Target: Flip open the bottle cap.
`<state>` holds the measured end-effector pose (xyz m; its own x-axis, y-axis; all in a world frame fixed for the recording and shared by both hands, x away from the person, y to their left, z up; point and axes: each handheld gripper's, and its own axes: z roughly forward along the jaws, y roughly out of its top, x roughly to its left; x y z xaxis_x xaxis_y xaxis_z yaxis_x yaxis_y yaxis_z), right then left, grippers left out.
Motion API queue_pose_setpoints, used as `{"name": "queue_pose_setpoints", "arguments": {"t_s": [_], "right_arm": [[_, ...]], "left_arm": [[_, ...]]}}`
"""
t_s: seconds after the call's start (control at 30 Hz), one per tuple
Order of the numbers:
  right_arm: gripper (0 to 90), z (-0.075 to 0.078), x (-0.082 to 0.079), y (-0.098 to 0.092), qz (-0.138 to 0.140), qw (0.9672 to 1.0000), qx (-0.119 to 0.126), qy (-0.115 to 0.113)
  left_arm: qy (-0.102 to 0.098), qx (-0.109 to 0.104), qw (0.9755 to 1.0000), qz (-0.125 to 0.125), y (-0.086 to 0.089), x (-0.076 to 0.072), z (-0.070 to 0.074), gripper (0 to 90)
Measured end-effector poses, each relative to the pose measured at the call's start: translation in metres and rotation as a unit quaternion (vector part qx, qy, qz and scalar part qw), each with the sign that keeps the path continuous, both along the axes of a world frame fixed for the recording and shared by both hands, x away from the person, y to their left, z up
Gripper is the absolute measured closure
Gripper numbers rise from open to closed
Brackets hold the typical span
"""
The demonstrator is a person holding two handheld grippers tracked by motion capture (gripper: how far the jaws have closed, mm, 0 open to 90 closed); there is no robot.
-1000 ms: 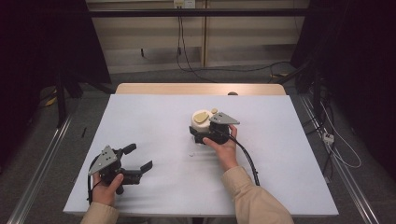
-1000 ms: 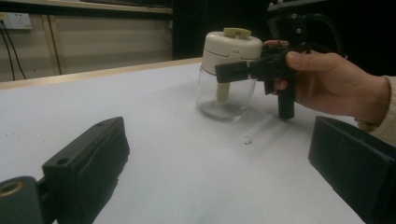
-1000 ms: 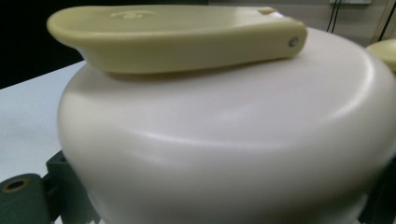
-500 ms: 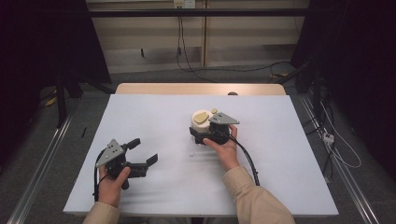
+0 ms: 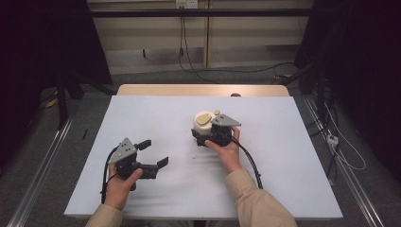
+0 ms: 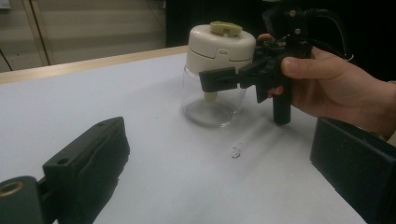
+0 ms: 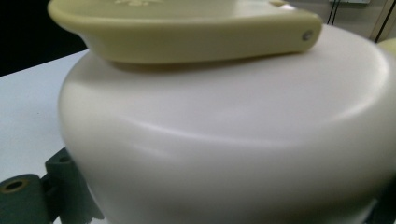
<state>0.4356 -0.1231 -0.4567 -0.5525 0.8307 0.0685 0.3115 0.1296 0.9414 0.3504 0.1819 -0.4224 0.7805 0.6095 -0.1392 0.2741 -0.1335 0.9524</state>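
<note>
A clear glass jar [image 5: 204, 124] with a cream lid [image 6: 219, 44] and a pale yellow tab [image 7: 187, 28] on top stands upright near the middle of the white table [image 5: 283, 142]. My right gripper [image 5: 202, 134] is shut on the jar, with one black jaw lying across it just under the lid in the left gripper view, where the right gripper [image 6: 224, 78] is held by a hand. My left gripper [image 5: 155, 152] stands open above the table, left of the jar and apart from it, jaws pointing toward it. In its own view the left gripper [image 6: 219, 140] has nothing between its jaws.
A tiny white speck [image 6: 236, 151] lies on the table in front of the jar. A wooden strip [image 5: 203, 90] runs along the table's far edge, with cables on the floor behind. Cables trail from both grippers toward the near edge.
My left gripper has moved right and a little forward, toward the jar. The right gripper and the jar have stayed still.
</note>
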Motion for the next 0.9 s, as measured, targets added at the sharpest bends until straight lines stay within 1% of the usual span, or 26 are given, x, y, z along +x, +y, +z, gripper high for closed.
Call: {"name": "queue_pose_setpoints", "arguments": {"t_s": [0.03, 0.13, 0.2, 0.27, 0.5, 0.6, 0.73, 0.77, 0.9], "right_arm": [[5.9, 0.000, 0.000, 0.000, 0.000, 1.0000, 0.000, 0.000], [5.9, 0.000, 0.000, 0.000, -0.002, 1.0000, 0.000, 0.000], [5.9, 0.000, 0.000, 0.000, -0.001, 1.0000, -0.001, 0.000], [5.9, 0.000, 0.000, 0.000, -0.001, 1.0000, -0.002, 0.001], [5.9, 0.000, 0.000, 0.000, 0.000, 1.0000, -0.002, 0.002], [5.9, 0.000, 0.000, 0.000, 0.001, 1.0000, -0.003, 0.003], [5.9, 0.000, 0.000, 0.000, 0.000, 1.0000, -0.002, 0.002], [5.9, 0.000, 0.000, 0.000, 0.000, 1.0000, -0.002, 0.002], [5.9, 0.000, 0.000, 0.000, 0.000, 1.0000, -0.003, 0.003]], "left_arm": [[0.000, 0.000, 1.0000, -0.001, -0.001, 0.001, 0.001, 3.8], [0.005, -0.007, 1.0000, -0.002, -0.006, 0.003, 0.003, 3.8], [0.006, -0.006, 1.0000, -0.001, -0.009, 0.004, 0.005, 3.8], [0.009, -0.008, 0.9999, -0.006, -0.013, 0.006, 0.006, 3.8], [0.012, 0.000, 0.9999, -0.008, -0.025, 0.014, 0.008, 3.9], [0.019, -0.003, 0.9998, -0.008, -0.030, 0.017, 0.008, 4.4], [0.022, -0.007, 0.9997, -0.011, -0.036, 0.022, 0.010, 6.9], [0.022, -0.004, 0.9997, -0.012, -0.038, 0.023, 0.010, 8.7], [0.026, -0.002, 0.9995, -0.017, -0.046, 0.027, 0.012, 14.5]]}}
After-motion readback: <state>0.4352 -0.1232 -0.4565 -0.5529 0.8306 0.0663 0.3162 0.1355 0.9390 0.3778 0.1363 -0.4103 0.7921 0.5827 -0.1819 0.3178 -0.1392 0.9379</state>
